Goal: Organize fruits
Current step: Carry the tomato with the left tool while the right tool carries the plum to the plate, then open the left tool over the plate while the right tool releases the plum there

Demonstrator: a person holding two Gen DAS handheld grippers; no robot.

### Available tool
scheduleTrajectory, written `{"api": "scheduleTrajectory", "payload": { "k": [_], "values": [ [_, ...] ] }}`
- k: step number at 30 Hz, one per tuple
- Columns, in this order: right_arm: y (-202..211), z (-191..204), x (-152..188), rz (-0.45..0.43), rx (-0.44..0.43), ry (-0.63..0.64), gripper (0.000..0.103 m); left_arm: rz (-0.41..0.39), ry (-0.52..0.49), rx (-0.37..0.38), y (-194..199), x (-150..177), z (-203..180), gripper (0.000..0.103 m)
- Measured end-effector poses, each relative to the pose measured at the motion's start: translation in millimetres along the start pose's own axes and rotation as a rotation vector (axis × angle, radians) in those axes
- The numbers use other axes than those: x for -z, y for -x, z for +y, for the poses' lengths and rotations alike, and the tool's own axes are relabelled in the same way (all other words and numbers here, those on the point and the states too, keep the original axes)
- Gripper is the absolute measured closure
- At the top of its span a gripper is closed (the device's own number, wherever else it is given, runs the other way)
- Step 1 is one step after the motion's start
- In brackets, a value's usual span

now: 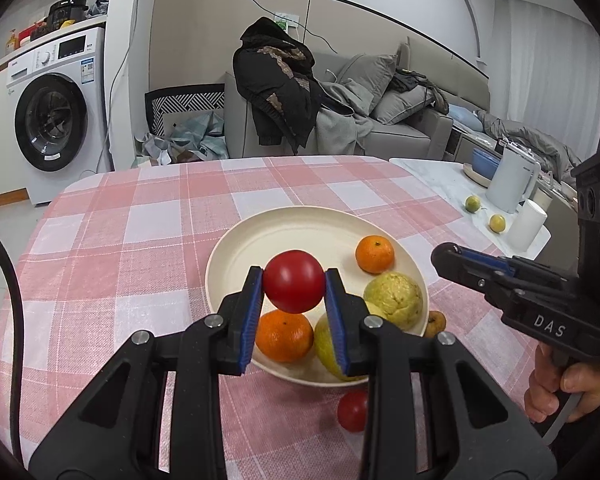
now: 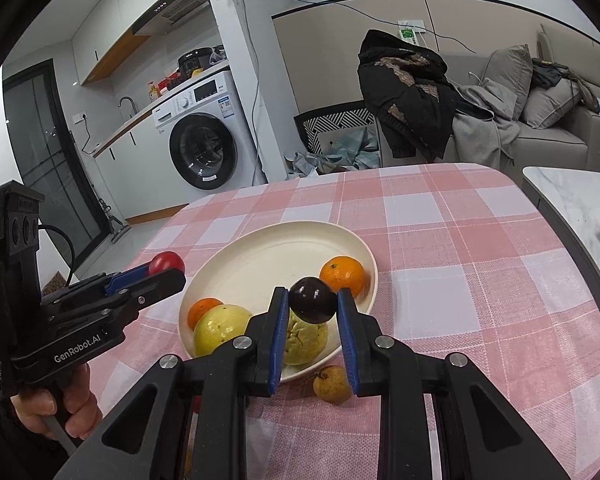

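My left gripper (image 1: 294, 285) is shut on a red tomato (image 1: 294, 281) above the cream plate (image 1: 260, 236). On that plate lie two oranges (image 1: 285, 335) (image 1: 374, 254) and two yellow-green fruits (image 1: 394, 295). A second red tomato (image 1: 353, 410) lies on the cloth just in front of the plate. My right gripper (image 2: 313, 300) is shut on a dark purple fruit (image 2: 313, 299) over the plate's (image 2: 268, 256) near side. A small brownish-yellow fruit (image 2: 332, 384) sits on the cloth by the rim. The left gripper (image 2: 166, 270) shows at left with the red tomato (image 2: 167, 263).
A pink checked cloth (image 1: 140, 248) covers the table. To the right, a white marble side table (image 1: 452, 184) carries a white kettle (image 1: 512, 184), a white cup (image 1: 528, 226) and two small yellow-green fruits (image 1: 473, 203). A hand (image 1: 560, 392) holds the right gripper's handle.
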State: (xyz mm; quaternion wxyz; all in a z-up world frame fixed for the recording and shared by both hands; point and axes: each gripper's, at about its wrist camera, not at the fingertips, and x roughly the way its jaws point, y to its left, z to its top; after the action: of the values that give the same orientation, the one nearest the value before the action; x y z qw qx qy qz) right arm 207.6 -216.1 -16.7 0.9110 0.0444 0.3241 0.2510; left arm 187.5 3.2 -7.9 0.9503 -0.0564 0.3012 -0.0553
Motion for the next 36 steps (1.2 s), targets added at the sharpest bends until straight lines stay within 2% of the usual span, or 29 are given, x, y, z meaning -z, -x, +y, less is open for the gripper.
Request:
{"api": "scheduleTrajectory", "payload": {
  "k": [15,27,36],
  "values": [
    [-19,-2,-2,0.026,0.009,-0.006,0.078,0.020,-0.001,-0.011,-31,0,1,0.075],
    [-35,-3,-5,0.048,0.027,-0.012,0.078,0.038,-0.007,-0.026,-43,4,1,0.075],
    [-36,-2,-5,0.051,0.020,-0.001,0.076,0.019,-0.009,-0.035,-38,5,1,0.075]
  ]
}}
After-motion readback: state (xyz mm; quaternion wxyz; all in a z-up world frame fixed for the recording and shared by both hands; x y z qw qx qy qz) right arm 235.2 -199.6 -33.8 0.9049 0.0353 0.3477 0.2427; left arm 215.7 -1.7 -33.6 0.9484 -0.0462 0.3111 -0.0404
